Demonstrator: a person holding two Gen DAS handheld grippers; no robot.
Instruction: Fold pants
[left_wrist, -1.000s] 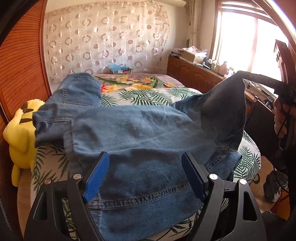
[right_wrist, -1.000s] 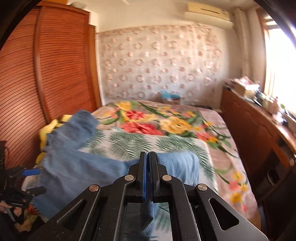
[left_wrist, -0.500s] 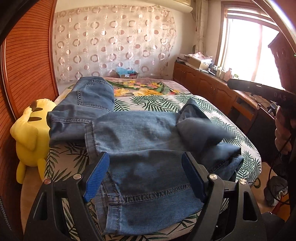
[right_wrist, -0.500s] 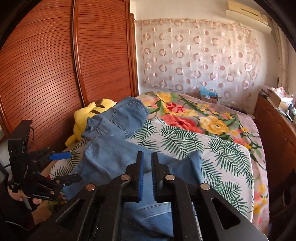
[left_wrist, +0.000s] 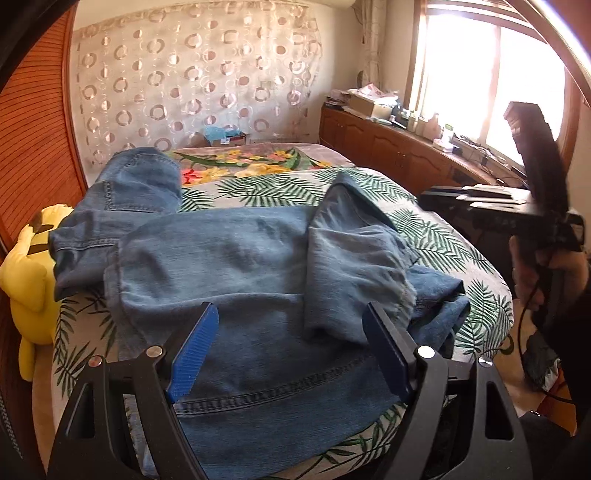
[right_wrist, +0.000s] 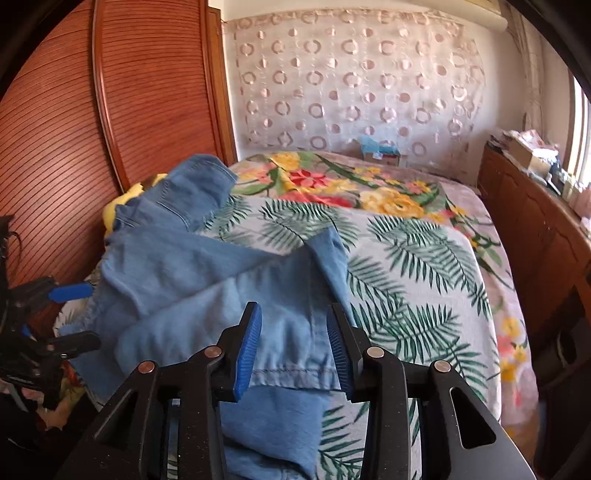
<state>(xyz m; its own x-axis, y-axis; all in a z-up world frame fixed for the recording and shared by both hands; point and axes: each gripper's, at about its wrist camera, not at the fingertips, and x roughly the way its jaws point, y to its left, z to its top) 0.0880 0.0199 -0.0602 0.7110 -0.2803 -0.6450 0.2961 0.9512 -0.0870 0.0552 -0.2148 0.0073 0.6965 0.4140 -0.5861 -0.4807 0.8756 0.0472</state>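
Observation:
Blue jeans (left_wrist: 236, 280) lie across the near end of the bed, the waist end at the far left and a leg flopped back over the right part. They show in the right wrist view (right_wrist: 207, 280) too. My left gripper (left_wrist: 291, 350) is open above the jeans' near hem, holding nothing. My right gripper (right_wrist: 293, 347) is open just above the folded-over leg's hem, empty. It also shows in the left wrist view (left_wrist: 476, 199), off the bed's right side.
The bed (left_wrist: 443, 236) has a palm-leaf and flower cover. A yellow plush toy (left_wrist: 26, 280) sits at its left against the wooden wardrobe (right_wrist: 74, 147). A wooden cabinet (left_wrist: 399, 147) with clutter runs under the window on the right.
My right gripper was shut on a jeans leg and held it up; it has opened and the leg has dropped onto the jeans. My left gripper stayed open.

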